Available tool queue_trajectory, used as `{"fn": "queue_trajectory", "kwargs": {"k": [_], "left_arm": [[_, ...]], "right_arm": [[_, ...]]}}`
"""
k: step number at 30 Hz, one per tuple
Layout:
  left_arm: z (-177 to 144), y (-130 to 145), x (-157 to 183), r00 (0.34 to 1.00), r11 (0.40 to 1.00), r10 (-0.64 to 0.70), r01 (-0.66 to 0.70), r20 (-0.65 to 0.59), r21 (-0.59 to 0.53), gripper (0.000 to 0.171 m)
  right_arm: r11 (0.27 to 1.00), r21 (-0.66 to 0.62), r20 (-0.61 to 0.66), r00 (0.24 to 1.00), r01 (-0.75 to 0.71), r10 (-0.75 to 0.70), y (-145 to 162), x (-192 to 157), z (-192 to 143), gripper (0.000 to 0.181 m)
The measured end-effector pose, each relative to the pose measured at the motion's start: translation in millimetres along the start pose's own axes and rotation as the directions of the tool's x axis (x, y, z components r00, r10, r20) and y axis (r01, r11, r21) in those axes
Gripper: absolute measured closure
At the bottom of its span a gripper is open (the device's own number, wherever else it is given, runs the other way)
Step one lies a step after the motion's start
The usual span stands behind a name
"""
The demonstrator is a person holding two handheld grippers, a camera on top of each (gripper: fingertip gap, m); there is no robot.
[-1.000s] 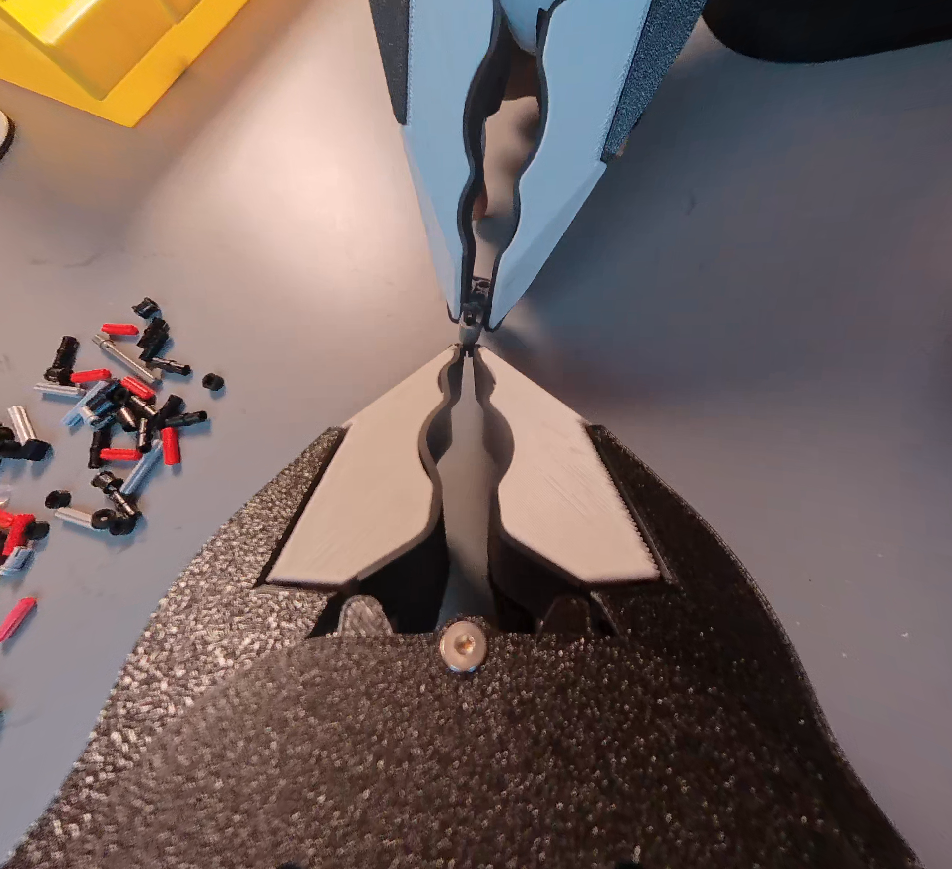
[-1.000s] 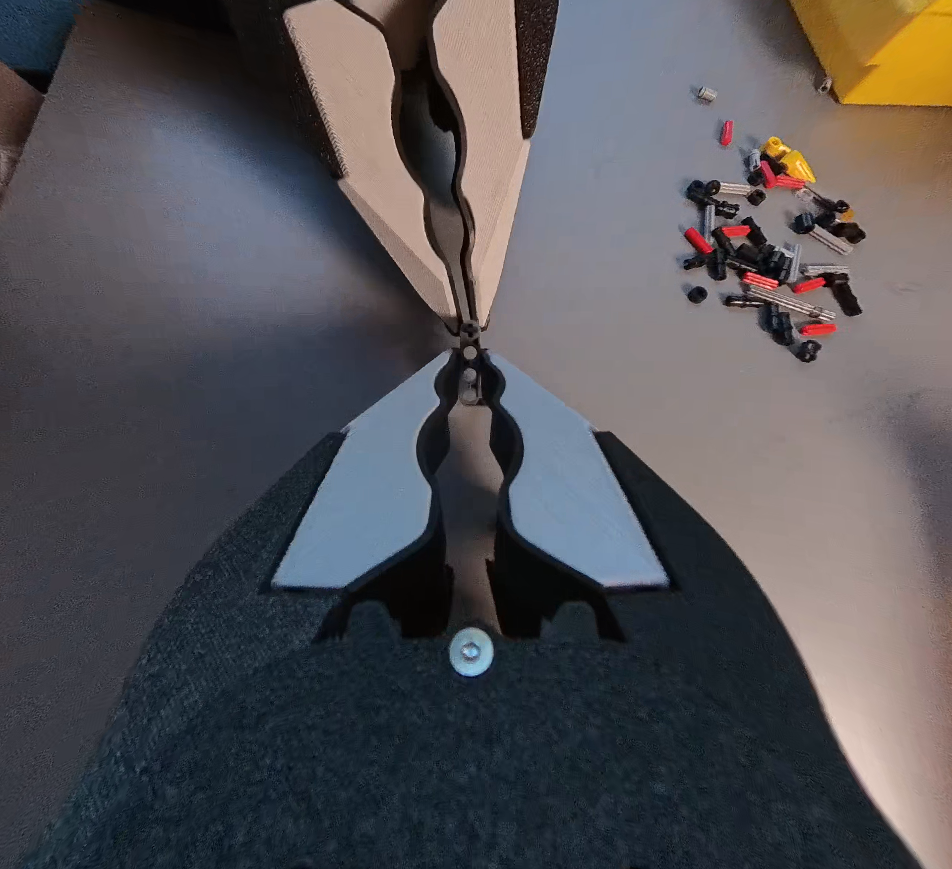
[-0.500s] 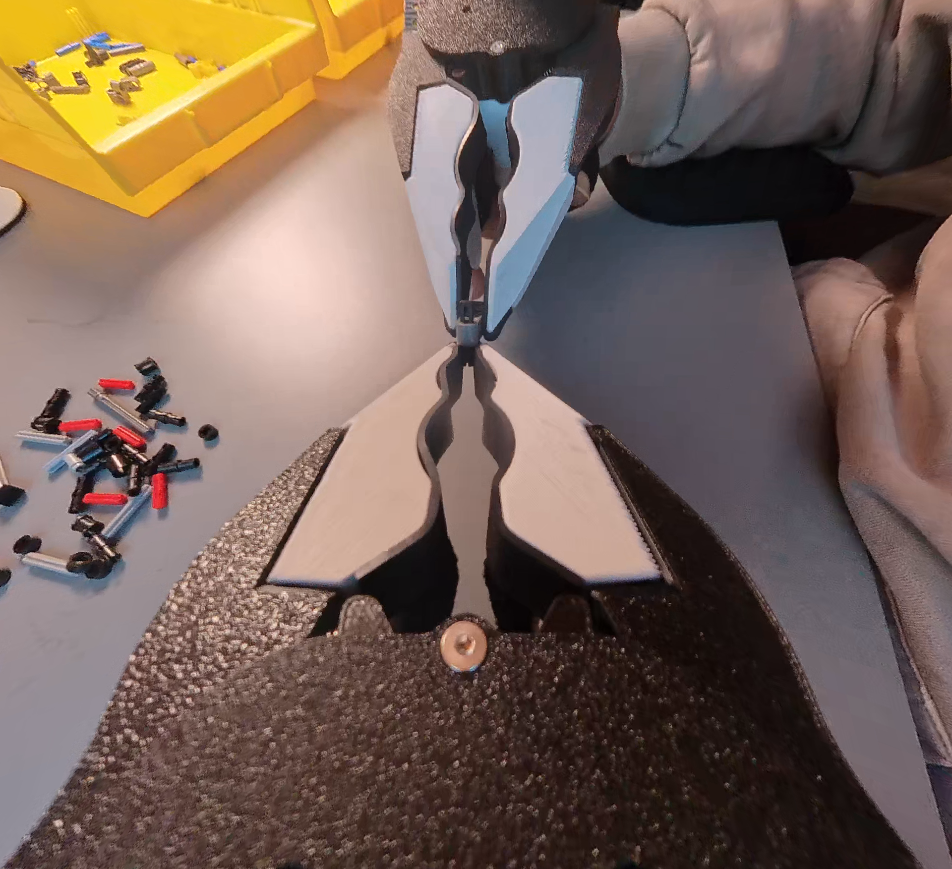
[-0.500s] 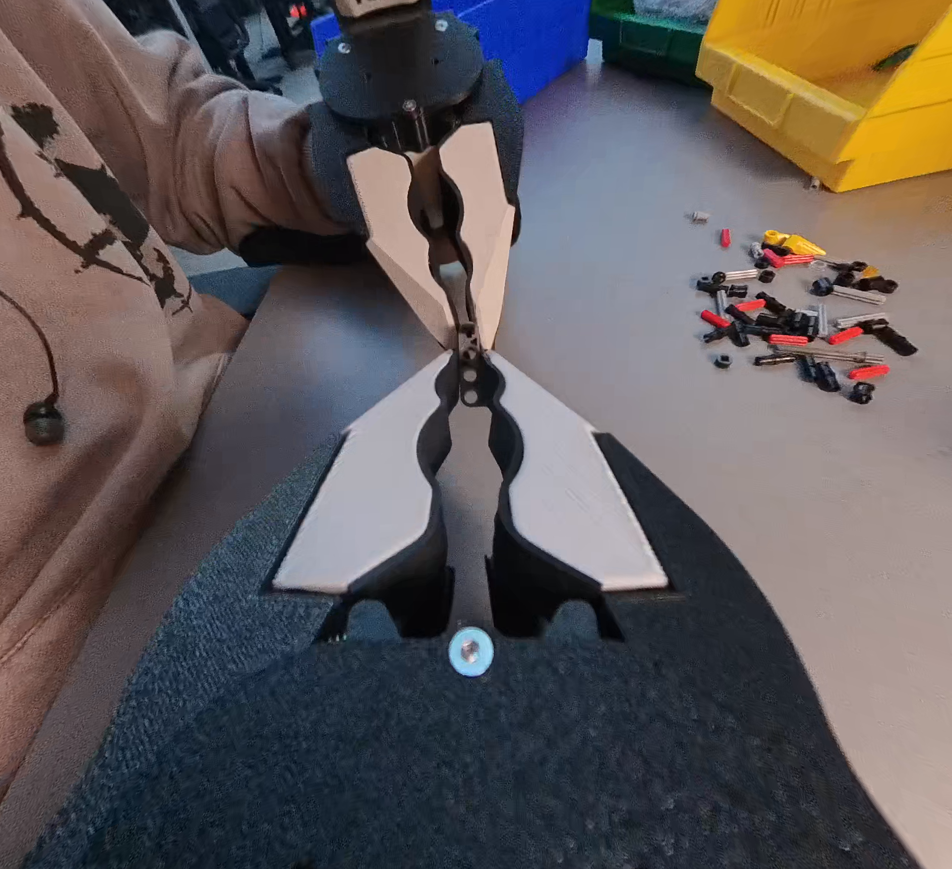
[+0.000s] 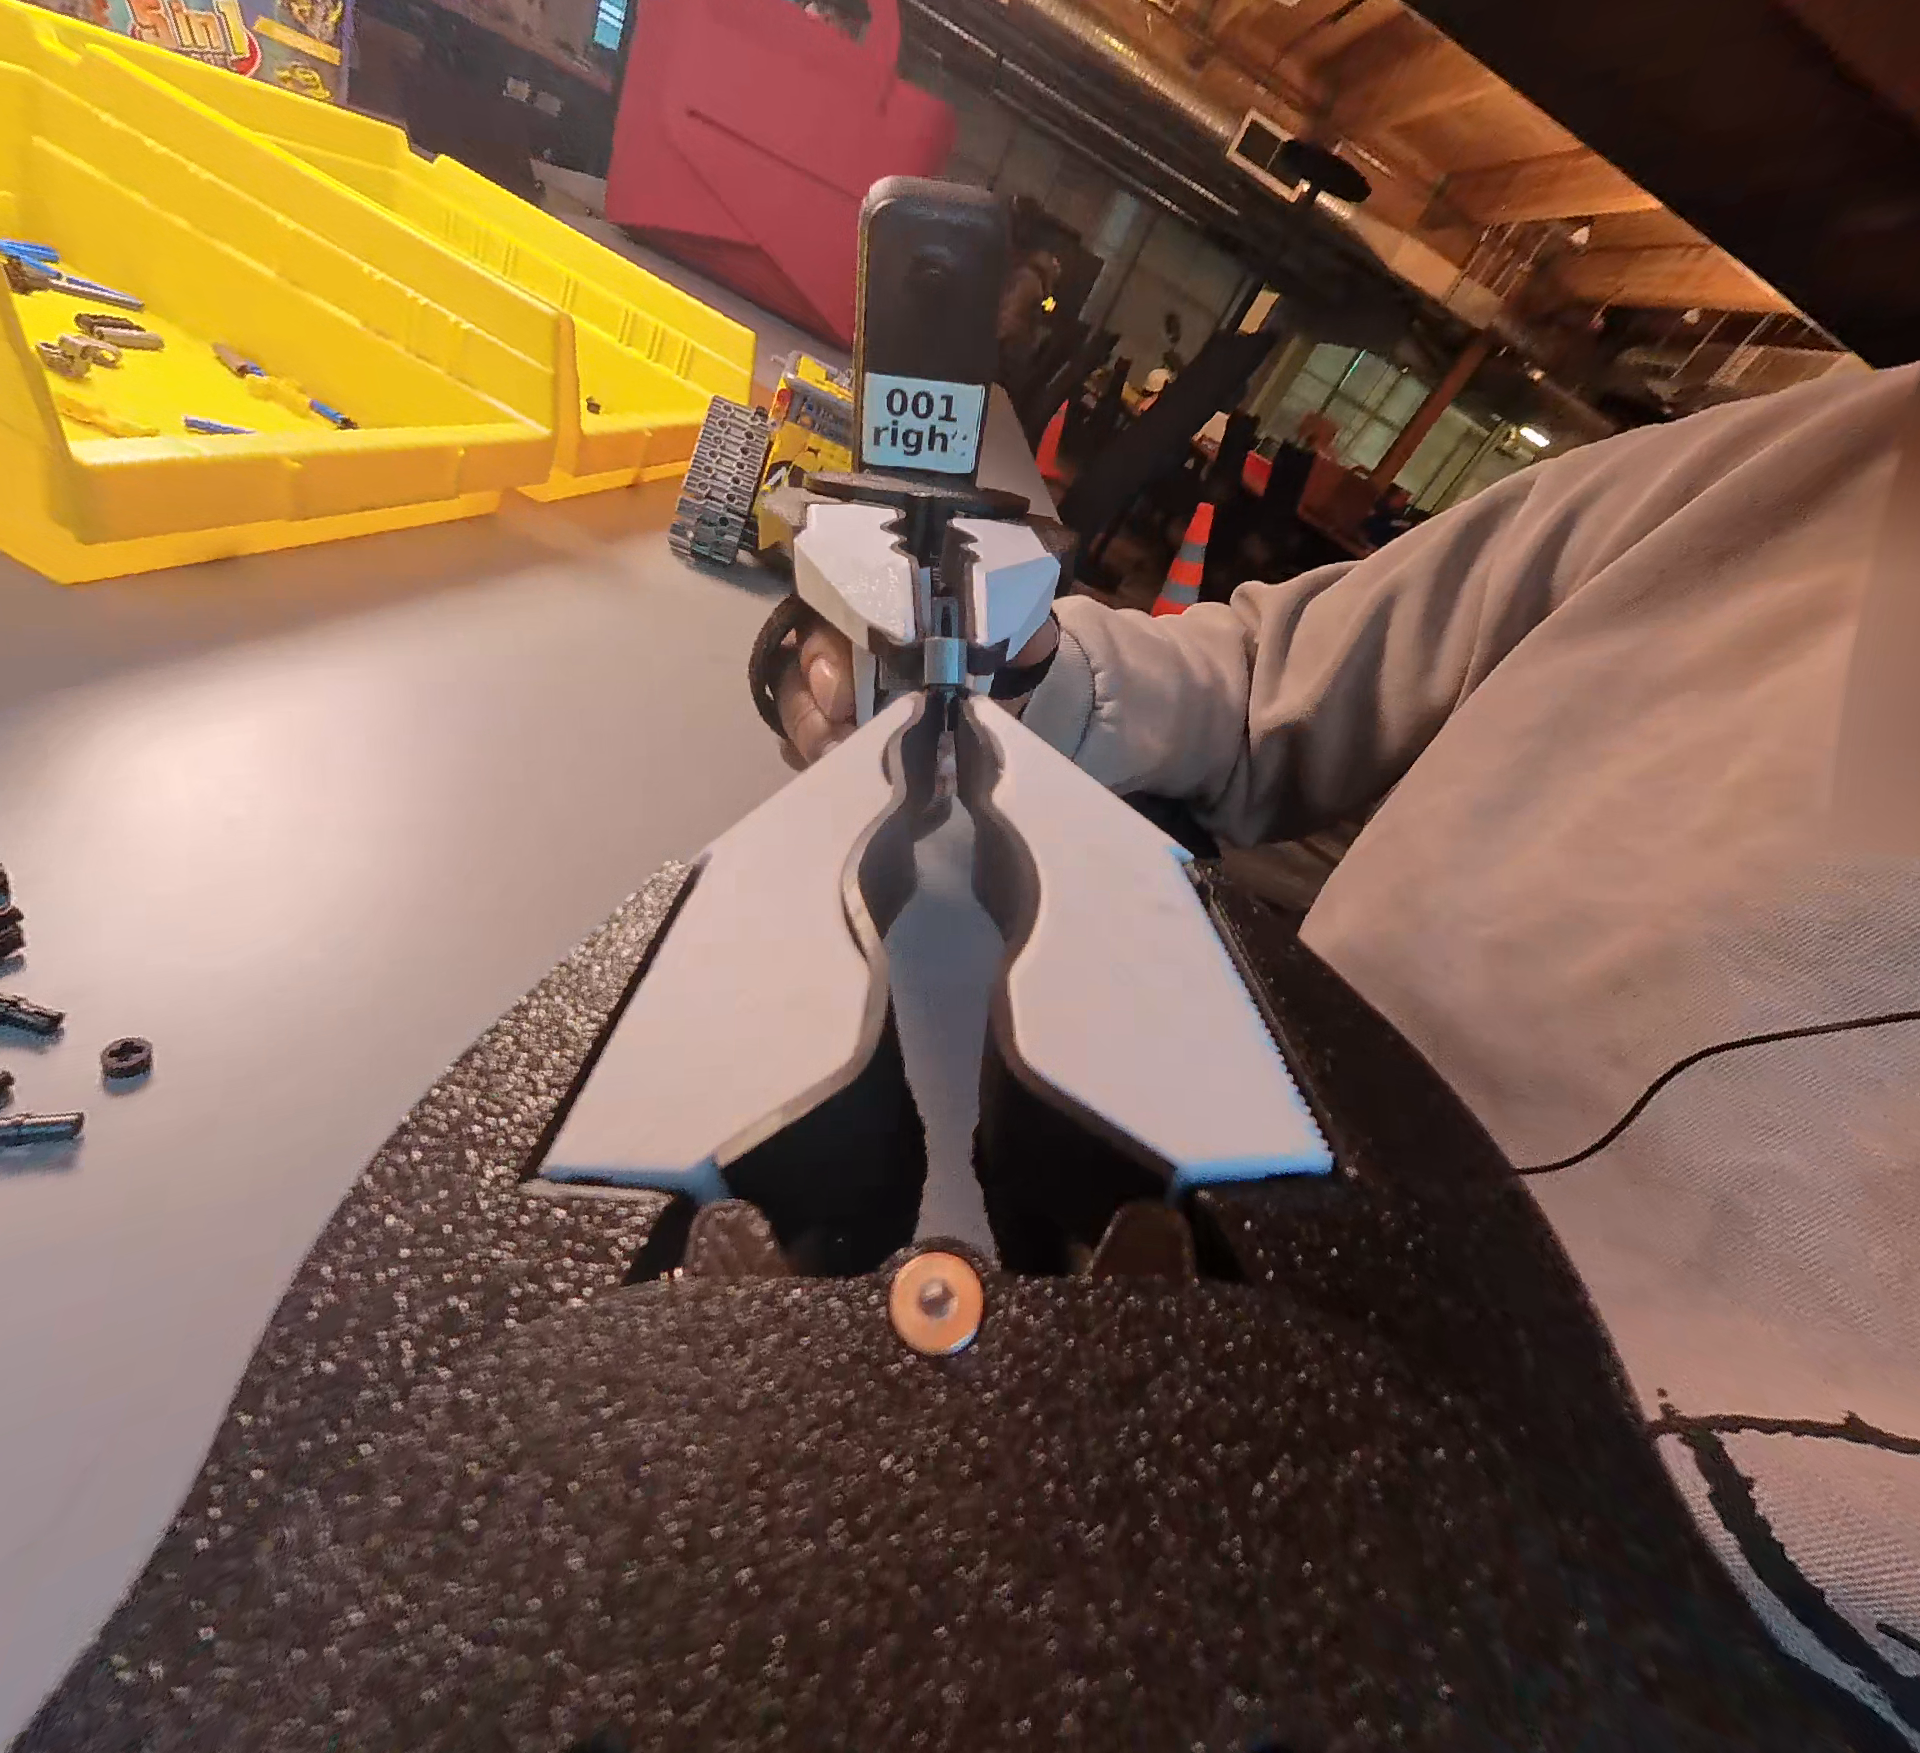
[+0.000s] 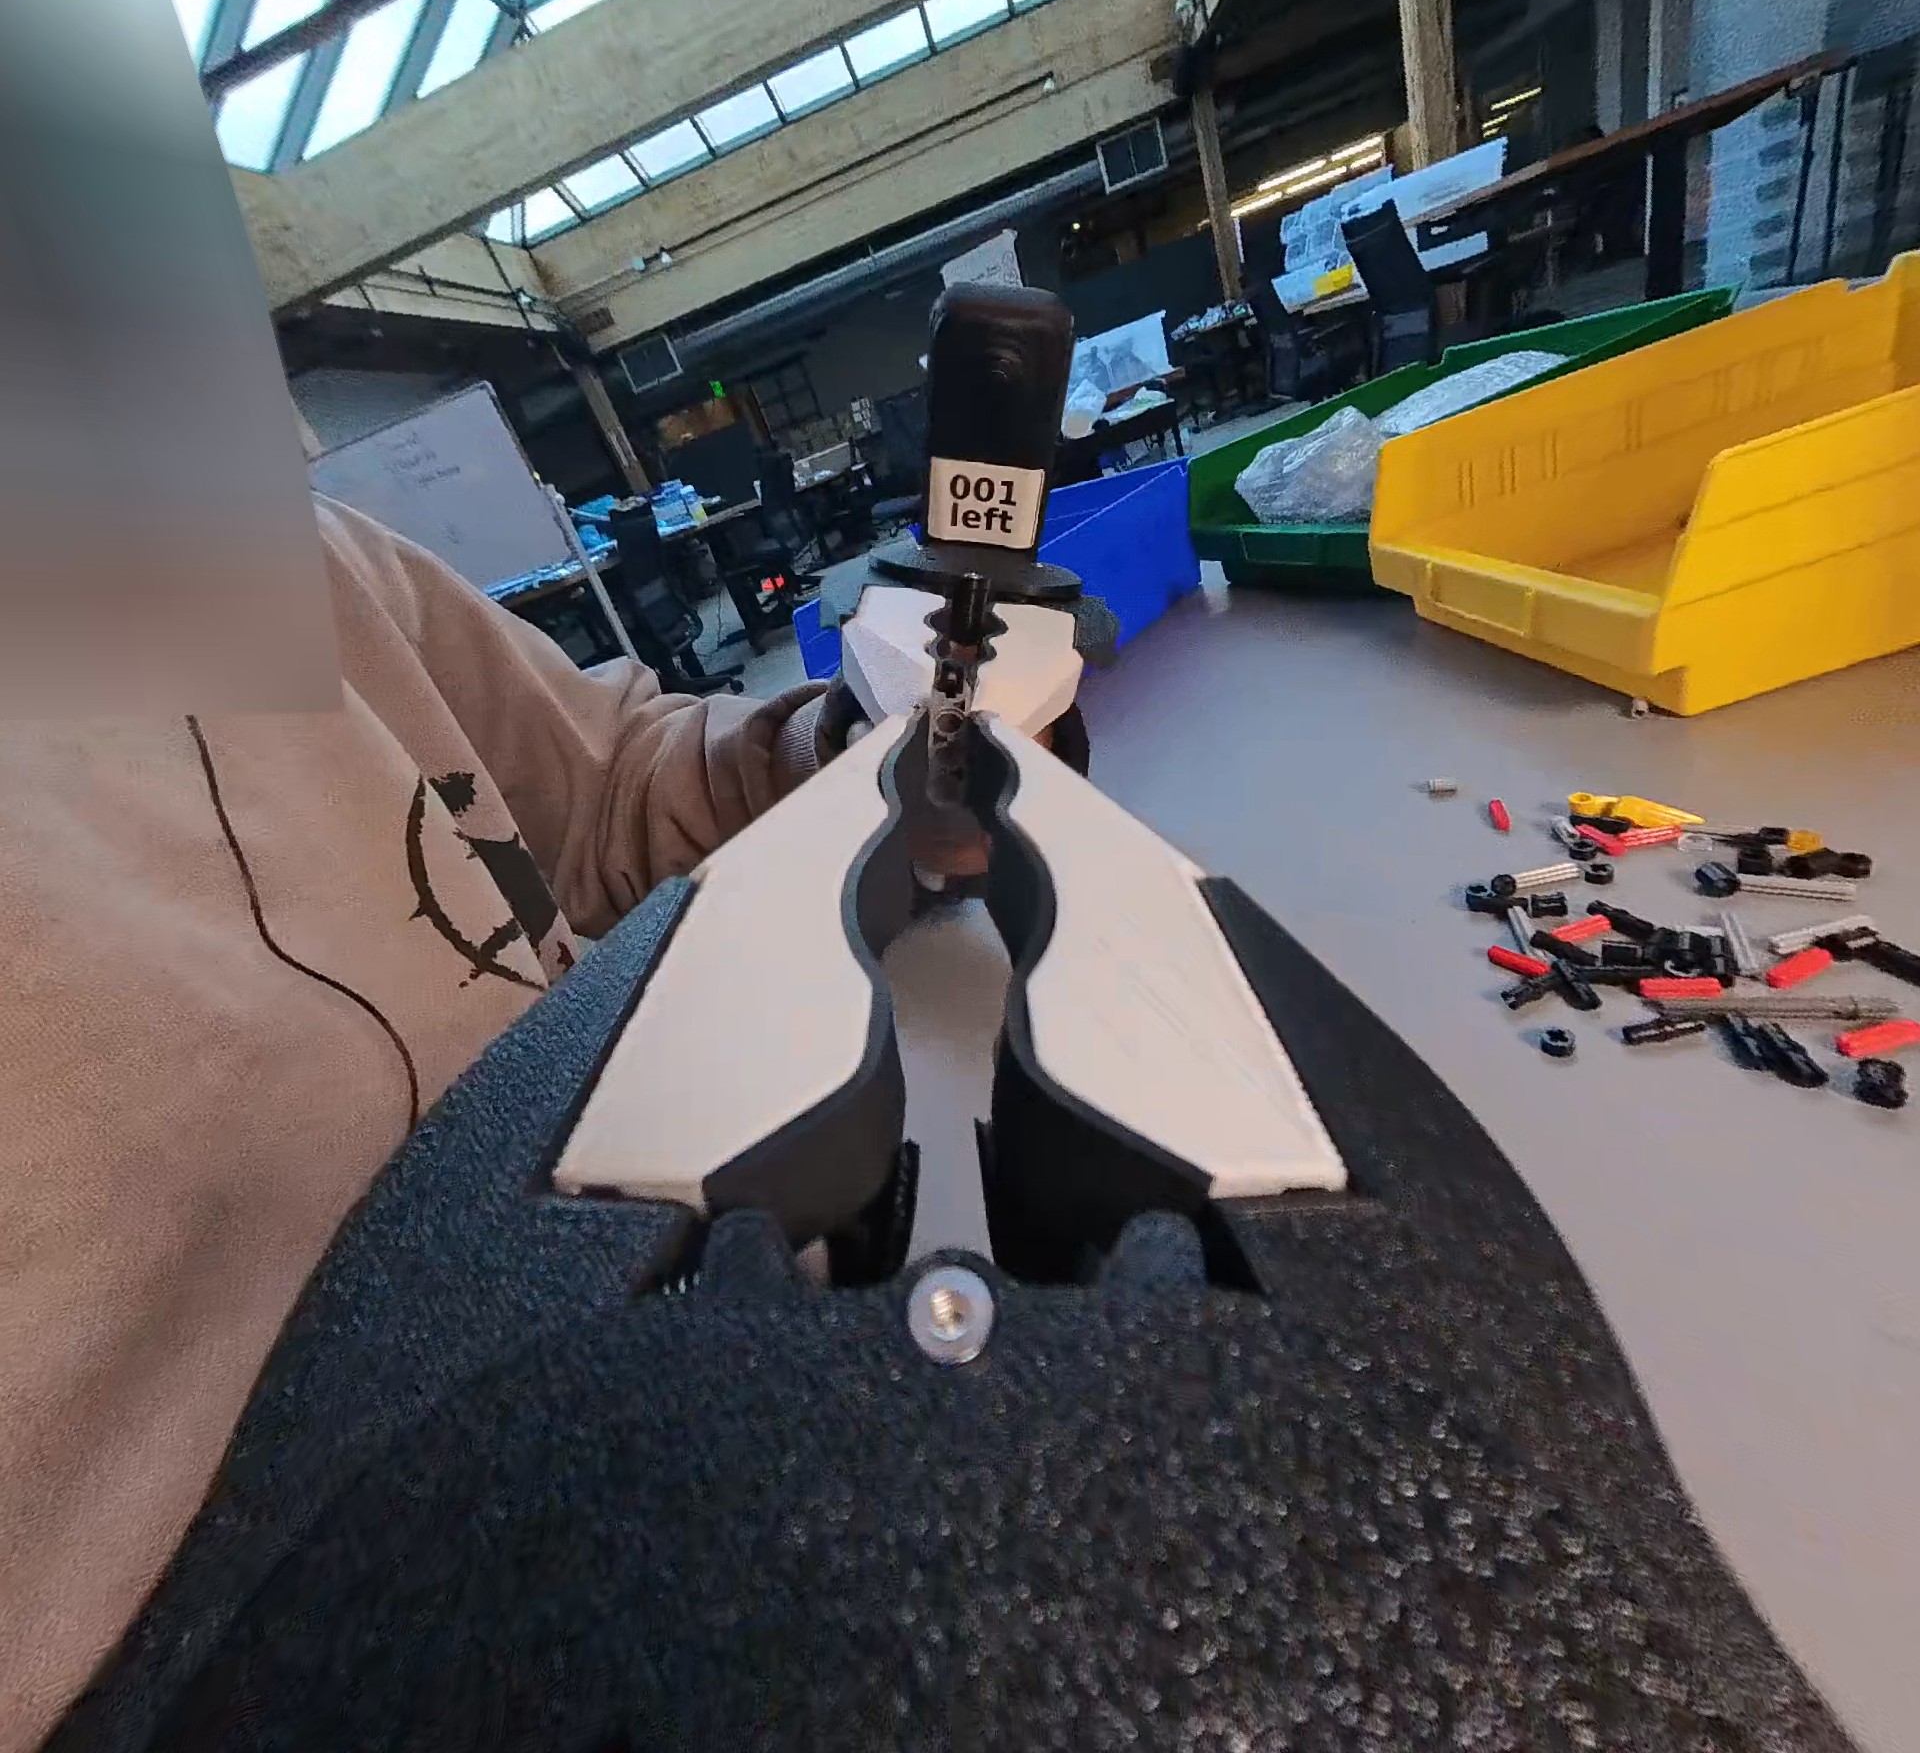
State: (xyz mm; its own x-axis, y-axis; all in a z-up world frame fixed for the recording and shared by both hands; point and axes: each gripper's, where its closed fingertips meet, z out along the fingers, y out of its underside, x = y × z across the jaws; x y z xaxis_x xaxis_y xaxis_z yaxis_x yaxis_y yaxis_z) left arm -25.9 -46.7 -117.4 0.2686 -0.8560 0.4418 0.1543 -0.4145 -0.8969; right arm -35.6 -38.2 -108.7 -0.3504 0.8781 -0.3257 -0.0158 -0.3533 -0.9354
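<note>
The left gripper (image 5: pixel 943 716), a pair of pale grey pointed fingers set in a black textured body, is seen closed on a small black pin-like piece (image 5: pixel 945 714) pinched at the very tips. Directly opposite, tip to tip, the right gripper (image 5: pixel 940 664) is held facing it, and a small grey cylindrical connector piece (image 5: pixel 940 661) is clamped between its fingertips; the grey piece and the black pin meet end to end, both raised above the grey tabletop (image 5: pixel 364 768).

In the right wrist view the right gripper (image 6: pixel 948 735) is shown closed on that same small dark-and-grey part (image 6: pixel 948 729), with the left gripper (image 6: pixel 951 680) just beyond, its tips drawn together on the far end of the part. Each tool is gripped by a hand in a beige sleeve (image 6: pixel 582 737).

On the table to the right in this view, well apart from the grippers, a scatter of small black, red and grey plastic pins and axles (image 6: pixel 1683 945) is spread, with a yellow wedge-shaped brick (image 6: pixel 1636 808) at its far edge. Farther off, a large yellow plastic bin (image 6: pixel 1662 550) is set, with a green bin (image 6: pixel 1351 540) and a blue bin (image 6: pixel 1122 529) beside it.

In the left wrist view, yellow compartmented trays (image 5: pixel 312 373) holding a few small parts are seen at far left, and a small yellow tracked toy vehicle (image 5: pixel 758 477) stands beyond the grippers.
</note>
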Motion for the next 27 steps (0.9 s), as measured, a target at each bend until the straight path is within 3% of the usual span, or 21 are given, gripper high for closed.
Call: {"fn": "queue_trajectory", "kwargs": {"k": [13, 20, 27], "left_arm": [[-1, -6, 3, 0.998, 0.998, -0.052, 0.053, -0.035, 0.038, 0.169], [0, 37, -8, 0.965, 0.947, 0.235, -0.202, 0.112, -0.25, 0.168], [4, 65, -15, 0.917, 0.856, 0.38, -0.299, 0.122, -0.421, 0.168]], "right_arm": [[0.997, 0.065, 0.004, 1.0, -0.03, 0.03, -10, 1, 2, 0.178], [0.945, -0.298, -0.002, 0.99, 0.134, -0.141, 38, 1, -3, 0.175], [0.845, -0.498, 0.012, 0.976, 0.195, -0.218, 67, 2, -10, 0.176]]}}
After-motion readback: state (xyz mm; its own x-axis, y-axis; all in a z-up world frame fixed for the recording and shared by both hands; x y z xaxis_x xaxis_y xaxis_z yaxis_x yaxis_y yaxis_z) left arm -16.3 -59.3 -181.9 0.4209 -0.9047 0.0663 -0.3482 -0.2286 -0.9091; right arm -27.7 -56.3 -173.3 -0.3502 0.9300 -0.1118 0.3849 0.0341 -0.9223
